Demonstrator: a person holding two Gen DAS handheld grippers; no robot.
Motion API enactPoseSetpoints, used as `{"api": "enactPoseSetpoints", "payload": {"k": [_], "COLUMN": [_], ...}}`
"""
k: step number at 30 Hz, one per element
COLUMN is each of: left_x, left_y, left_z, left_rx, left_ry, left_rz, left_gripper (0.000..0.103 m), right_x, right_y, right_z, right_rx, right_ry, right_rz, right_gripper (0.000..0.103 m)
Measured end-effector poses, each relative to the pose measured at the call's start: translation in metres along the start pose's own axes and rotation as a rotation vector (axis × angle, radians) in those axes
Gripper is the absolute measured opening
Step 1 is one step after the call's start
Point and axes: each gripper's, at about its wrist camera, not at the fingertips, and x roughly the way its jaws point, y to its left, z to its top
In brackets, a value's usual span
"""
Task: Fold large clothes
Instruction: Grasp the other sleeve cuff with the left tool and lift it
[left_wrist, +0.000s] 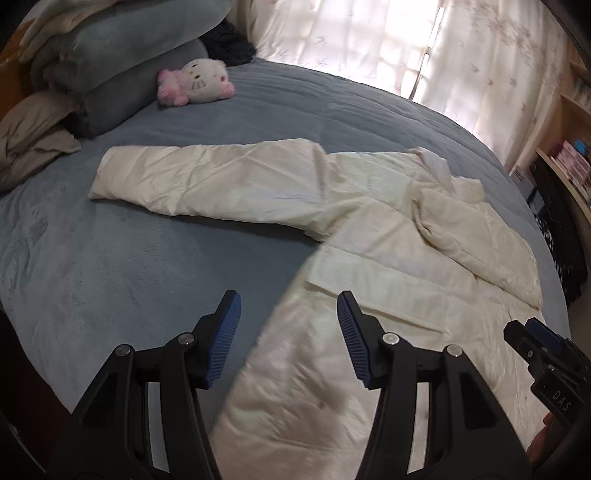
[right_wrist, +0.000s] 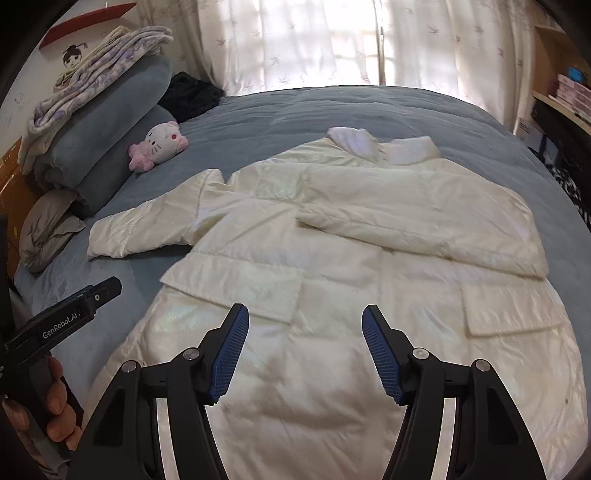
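While the cream puffer coat (right_wrist: 332, 258) lies spread flat on the blue bed (left_wrist: 110, 277), one sleeve has already been brought across the chest, the one on the right in the right wrist view. The other sleeve (left_wrist: 192, 181) is stretched straight out toward the pillows (left_wrist: 122, 70) and the plush cat (left_wrist: 199, 83). So I'd say we're mid-fold: one arm in, one to go, body not folded yet.

Left tool (left_wrist: 288, 332) hovers over the coat's left edge near the hem, fingers about halfway apart, nothing between them. Right tool (right_wrist: 304, 350) hangs above the lower middle of the coat, a bit wider, also empty. Neither touches the fabric as far as I can tell.

Next move, my guess: the left one goes for the outstretched sleeve near the cuff and lays it across the chest over the first. It's puffy and slick-looking, so a good pinch of fabric is needed or it'll slip and spring back.
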Motion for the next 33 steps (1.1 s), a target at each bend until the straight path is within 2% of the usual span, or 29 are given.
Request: {"api": "enactPoseSetpoints", "payload": {"k": [5,11,16,20,23,26,28,30,32,33], "left_x": [0.03,0.073,0.109,0.143,0.168,0.181,0.189,0.195,0.19,0.181], "left_y": [0.05,0.117,0.187,0.235,0.262,0.272,0.269,0.257,0.244,0.231], "left_z": [0.027,0.061,0.078,0.085,0.086,0.092,0.101,0.111,0.121,0.128], "left_rx": [-0.089,-0.212,-0.388,-0.507,-0.598,-0.642,-0.629,-0.542,-0.473,-0.413], "left_ry": [0.012,0.054,0.066,0.091,0.095,0.063,0.038,0.047,0.056,0.04], "left_rz": [-0.001,-0.046,-0.109,-0.104,-0.15,-0.163,-0.135,-0.063,-0.028,0.015], "left_gripper": [0.051,0.051,0.051,0.051,0.051,0.051,0.05,0.021,0.005,0.003], "right_x": [0.037,0.087,0.135,0.18,0.203,0.218,0.224,0.222,0.214,0.207], "right_y": [0.044,0.097,0.136,0.156,0.162,0.161,0.155,0.147,0.132,0.126], "right_z": [0.049,0.102,0.13,0.135,0.13,0.125,0.123,0.122,0.118,0.117], "right_rx": [-0.055,-0.097,-0.122,-0.123,-0.125,-0.119,-0.097,-0.061,-0.033,-0.023], "right_ry": [-0.022,-0.042,-0.026,0.026,0.06,0.086,0.1,0.109,0.101,0.092], "right_rz": [0.012,0.027,0.059,0.076,0.094,0.098,0.111,0.128,0.147,0.152], "right_gripper": [0.065,0.065,0.065,0.065,0.065,0.065,0.065,0.065,0.065,0.065]}}
